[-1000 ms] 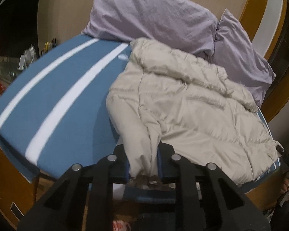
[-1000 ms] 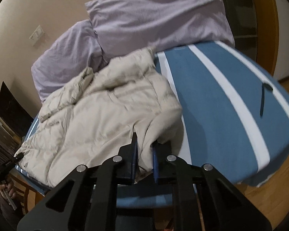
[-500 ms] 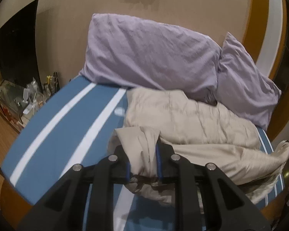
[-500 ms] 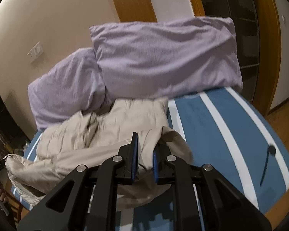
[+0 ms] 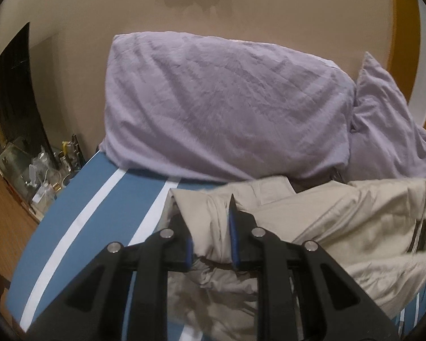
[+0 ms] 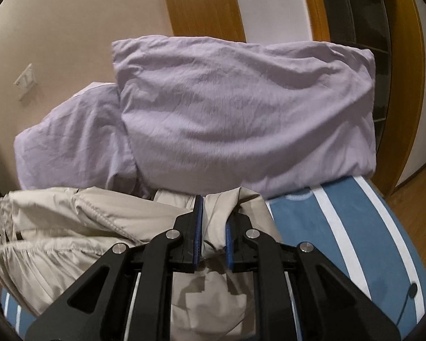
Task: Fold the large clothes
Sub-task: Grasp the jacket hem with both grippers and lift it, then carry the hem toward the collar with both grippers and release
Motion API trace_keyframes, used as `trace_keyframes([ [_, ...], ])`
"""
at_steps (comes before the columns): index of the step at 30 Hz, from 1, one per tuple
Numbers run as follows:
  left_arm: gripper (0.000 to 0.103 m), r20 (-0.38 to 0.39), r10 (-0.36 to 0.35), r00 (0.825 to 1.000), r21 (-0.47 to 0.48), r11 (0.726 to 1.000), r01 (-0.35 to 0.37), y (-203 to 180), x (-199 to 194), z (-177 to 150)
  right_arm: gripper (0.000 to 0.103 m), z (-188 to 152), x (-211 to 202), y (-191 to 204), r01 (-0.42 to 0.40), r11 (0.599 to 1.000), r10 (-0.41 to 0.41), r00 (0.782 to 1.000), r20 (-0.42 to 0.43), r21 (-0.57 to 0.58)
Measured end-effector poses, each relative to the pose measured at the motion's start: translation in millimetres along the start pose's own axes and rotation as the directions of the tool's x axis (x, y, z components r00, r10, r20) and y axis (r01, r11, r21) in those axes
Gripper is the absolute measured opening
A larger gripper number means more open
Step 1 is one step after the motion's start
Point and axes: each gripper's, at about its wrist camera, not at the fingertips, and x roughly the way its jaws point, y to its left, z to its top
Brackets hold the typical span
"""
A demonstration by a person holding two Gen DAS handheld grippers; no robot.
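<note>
**Item: beige padded jacket, mid-fold on the bed**

Location: the jacket (image 5: 340, 227) is lying bunched on the blue striped bed (image 5: 105, 213), just in front of two lilac pillows (image 5: 227, 108), with one edge being carried off the cover.

Grip: the left hand-held gripper (image 5: 210, 227) is pinching a gather of the jacket's edge between its blue pads; the right hand-held gripper (image 6: 213, 227) is pinching another gather of the same edge likewise.

Handling: the jacket is looking light, soft and puffy, with a smooth shell that is likely slippery; it is sagging between the holds rather than keeping shape. A seamed hem or corner is probably offering the surest hold.

Change: a second ago the jacket was lying spread towards the foot of the bed; now its gripped edge is being lifted and carried towards the pillows, doubling over the rest.
</note>
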Motion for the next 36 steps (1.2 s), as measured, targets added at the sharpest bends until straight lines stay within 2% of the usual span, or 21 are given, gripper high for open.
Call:
trace_keyframes([
  [8,0.02,-0.032,0.033,0.999,-0.01,0.999,-0.033,-14.4,84.2,23.2,0.014,9.8,83.4,6.5,0.083,0.997,-0.083,0.996,-0.024,0.007],
  [15,0.02,-0.047,0.101,0.994,0.019,0.995,-0.1,-26.5,144.2,16.8,0.014,0.0,138.5,13.4,0.187,0.981,-0.189,0.98,-0.058,-0.047],
  [20,0.026,-0.061,0.118,0.991,0.003,0.993,-0.118,-26.5,170.7,10.2,0.018,-9.5,162.6,5.5,0.213,0.977,-0.215,0.97,-0.115,-0.024],
  [23,0.032,-0.072,0.131,0.989,-0.005,0.991,-0.132,-25.8,179.1,6.5,0.023,-10.7,168.4,2.1,0.214,0.977,-0.214,0.964,-0.157,-0.018],
  [24,0.035,-0.076,0.133,0.988,-0.008,0.991,-0.134,-24.8,179.8,6.1,0.027,-10.0,166.9,1.8,0.213,0.977,-0.213,0.964,-0.159,-0.016],
  [25,0.038,-0.078,0.132,0.988,-0.013,0.991,-0.133,-23.2,178.2,6.2,0.042,-8.1,160.6,1.7,0.22,0.975,-0.219,0.963,-0.156,-0.016],
  [26,0.049,-0.078,0.132,0.988,-0.017,0.991,-0.133,-21.5,174.8,6.3,0.053,-6.2,153.4,2.3,0.234,0.972,-0.235,0.962,-0.143,-0.02],
  [27,0.067,-0.067,0.146,0.987,-0.022,0.989,-0.147,-18.0,166.6,6.5,0.071,-3.4,139.1,4.6,0.248,0.968,-0.249,0.963,-0.103,-0.027],
  [29,0.089,-0.044,0.172,0.984,-0.033,0.984,-0.173,-12.3,152.9,7.1,0.074,0.9,114.3,11.8,0.219,0.975,-0.221,0.974,-0.048,-0.045],
  [33,0.089,-0.026,0.132,0.991,-0.033,0.991,-0.133,-8.9,119.4,5.4,0.074,1.2,80.5,37.9,0.098,0.993,-0.102,0.993,-0.056,-0.065],
  [36,0.089,-0.042,0.08,0.996,-0.029,0.996,-0.081,-18.3,98.7,-2.8,0.074,-11.0,69.2,72.2,0.001,0.994,-0.012,0.995,-0.1,-0.111],
])
